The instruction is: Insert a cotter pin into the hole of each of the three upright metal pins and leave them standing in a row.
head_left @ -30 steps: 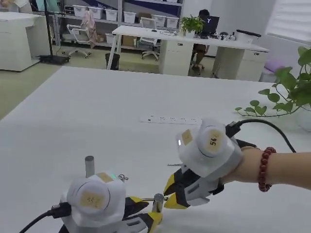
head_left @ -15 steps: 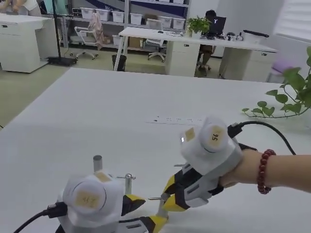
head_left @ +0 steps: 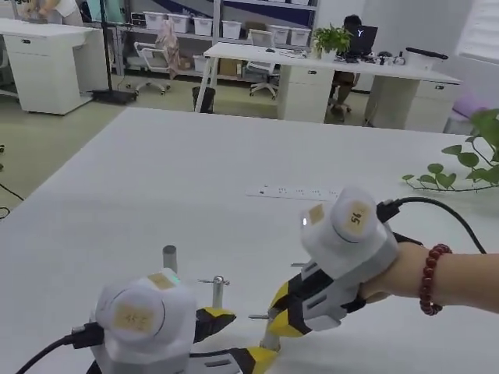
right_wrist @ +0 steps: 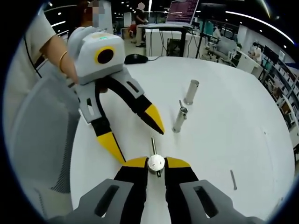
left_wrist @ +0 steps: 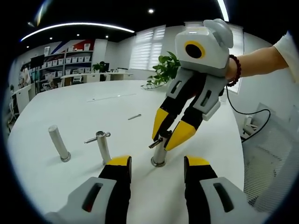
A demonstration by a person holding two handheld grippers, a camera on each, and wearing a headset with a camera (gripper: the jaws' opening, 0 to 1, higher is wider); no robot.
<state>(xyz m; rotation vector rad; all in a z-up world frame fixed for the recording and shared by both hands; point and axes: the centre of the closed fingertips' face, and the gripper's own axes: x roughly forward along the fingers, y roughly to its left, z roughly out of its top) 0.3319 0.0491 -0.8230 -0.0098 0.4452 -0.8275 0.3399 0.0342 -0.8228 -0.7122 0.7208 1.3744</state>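
Three upright metal pins stand in a row. The far pin (head_left: 169, 257) (left_wrist: 59, 142) is bare. The middle pin (head_left: 217, 290) (left_wrist: 103, 148) carries a cotter pin (left_wrist: 97, 136) through its top. My right gripper (head_left: 282, 315) (left_wrist: 169, 135) (right_wrist: 157, 164) is shut on a cotter pin (left_wrist: 156, 143) (right_wrist: 152, 143) at the top of the near pin (left_wrist: 159, 155) (head_left: 269, 340), and the cotter pin's tip pokes out the far side. My left gripper (head_left: 238, 339) (left_wrist: 159, 163) (right_wrist: 134, 133) stands open, with its jaws either side of the near pin's base.
A loose cotter pin (left_wrist: 134, 116) (right_wrist: 233, 179) (head_left: 299, 265) lies on the white table (head_left: 156, 179) behind the right gripper. A power strip (head_left: 300, 192) sits farther back, and a trailing plant (head_left: 460, 167) is at the right edge. Desks and chairs stand beyond the table.
The head camera has shifted, bringing the middle pin into sight. The cotter pin's tip now sticks out of the near pin's left side. Both grippers stay in place.
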